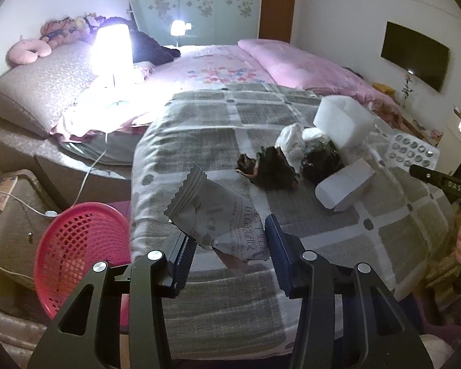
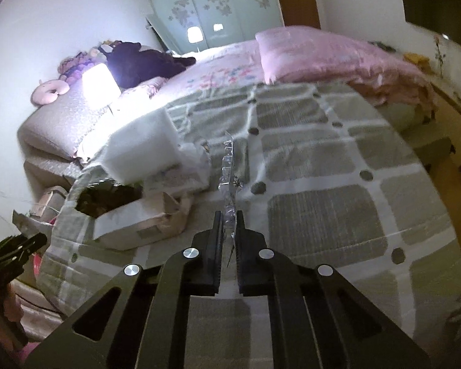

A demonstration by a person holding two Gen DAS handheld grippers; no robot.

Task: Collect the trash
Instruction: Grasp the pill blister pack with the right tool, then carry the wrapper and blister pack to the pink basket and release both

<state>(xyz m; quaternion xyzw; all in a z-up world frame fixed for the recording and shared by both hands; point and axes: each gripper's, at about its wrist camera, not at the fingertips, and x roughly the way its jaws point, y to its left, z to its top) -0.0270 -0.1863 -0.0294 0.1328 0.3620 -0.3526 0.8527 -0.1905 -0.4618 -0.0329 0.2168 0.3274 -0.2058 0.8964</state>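
Observation:
My left gripper (image 1: 230, 233) has its jaws apart, with a grey printed wrapper (image 1: 212, 212) between the fingers above the near edge of the bed; whether the pads still pinch it is unclear. A pink mesh basket (image 1: 76, 246) stands on the floor to the left, below it. My right gripper (image 2: 229, 227) is shut on a clear plastic blister tray (image 2: 229, 172), held edge-on above the blanket; the tray also shows in the left wrist view (image 1: 411, 150). More trash lies on the checked blanket (image 1: 230, 123): a white foam block (image 1: 344, 120), a white carton (image 1: 344, 187), black bags (image 1: 319, 160) and crumpled paper (image 1: 292, 141).
A lit lamp (image 1: 112, 49) stands on the bed by a grey pillow (image 1: 37, 92). A pink quilt (image 1: 307, 64) lies at the far side. A cable (image 1: 86, 178) hangs off the bed toward a bedside stand (image 1: 9, 190). A wall TV (image 1: 415, 55) hangs at right.

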